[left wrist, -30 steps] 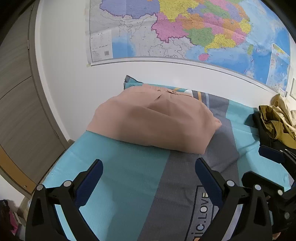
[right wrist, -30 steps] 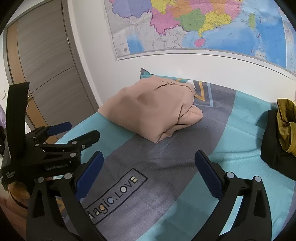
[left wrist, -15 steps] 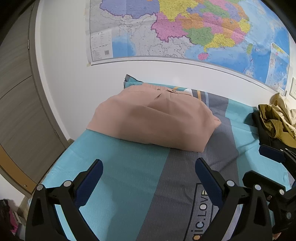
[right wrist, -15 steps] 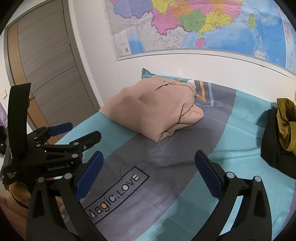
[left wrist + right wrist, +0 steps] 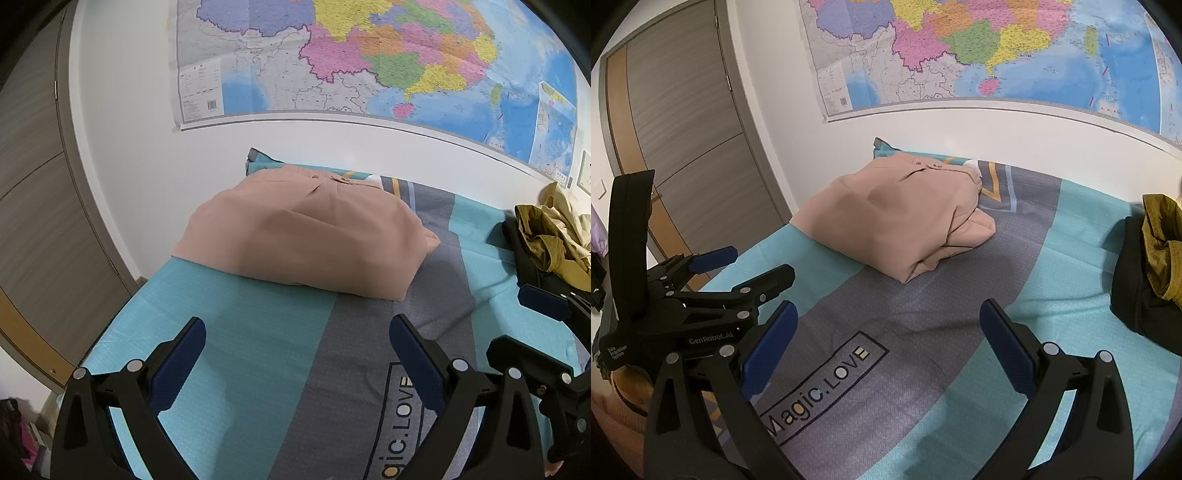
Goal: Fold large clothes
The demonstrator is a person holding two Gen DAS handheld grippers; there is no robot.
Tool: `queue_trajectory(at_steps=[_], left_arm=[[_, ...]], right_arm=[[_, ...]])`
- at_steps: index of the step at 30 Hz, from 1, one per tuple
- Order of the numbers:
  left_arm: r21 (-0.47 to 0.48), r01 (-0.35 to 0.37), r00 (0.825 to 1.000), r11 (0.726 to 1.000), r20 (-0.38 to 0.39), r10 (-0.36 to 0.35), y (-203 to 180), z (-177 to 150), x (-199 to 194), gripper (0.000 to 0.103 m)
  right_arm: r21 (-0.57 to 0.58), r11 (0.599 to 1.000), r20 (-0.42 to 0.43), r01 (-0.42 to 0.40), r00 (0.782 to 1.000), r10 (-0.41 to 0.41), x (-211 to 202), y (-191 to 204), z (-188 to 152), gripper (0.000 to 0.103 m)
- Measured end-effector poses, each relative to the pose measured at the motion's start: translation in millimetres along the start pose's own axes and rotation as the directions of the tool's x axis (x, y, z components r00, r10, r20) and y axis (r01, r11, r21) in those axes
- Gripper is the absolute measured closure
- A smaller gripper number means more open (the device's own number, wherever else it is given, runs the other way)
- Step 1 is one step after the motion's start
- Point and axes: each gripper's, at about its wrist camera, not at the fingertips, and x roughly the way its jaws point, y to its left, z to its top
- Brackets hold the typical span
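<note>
folded pink garment [image 5: 306, 240] lies at the bed's [image 5: 240, 350] far end below a wall map [image 5: 369, 55], olive clothes [image 5: 550, 240] piled right; left tool [image 5: 297, 350] and right tool [image 5: 888, 332] both gape wide, empty

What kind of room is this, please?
Probably a bedroom: a bed with a teal and grey sheet, a folded pink garment on it, a wall map and a wooden door.
</note>
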Motion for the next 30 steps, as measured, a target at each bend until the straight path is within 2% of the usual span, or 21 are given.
queue_trajectory(at_steps=[17,25,28,30], left_arm=[[0.004,0.003,1.0,1.0,-0.008,-0.003,-3,-2,1,0.007],[0.049,0.02,1.0,0.999,0.007,-0.02,-18,-5,2,0.007],[0.036,0.079,0.997,0.996,-0.021,-0.078,-28,-5,6,0.007],[0.046,0.121,0.992,0.992,-0.031,-0.12,-41,-6,8,0.007]], right_arm=[[0.003,1.0,-0.002,0.0,1.0,0.0,0,2,-1,0.006],[0.029,0.999,0.011,0.018,1.0,-0.018,-7,-4,-6,0.006],[0.055,0.998,0.023,0.041,0.999,-0.042,-17,-13,-10,0.006],[0.081,0.993,0.033,0.085,0.996,-0.088,-27,-23,-16,0.006]])
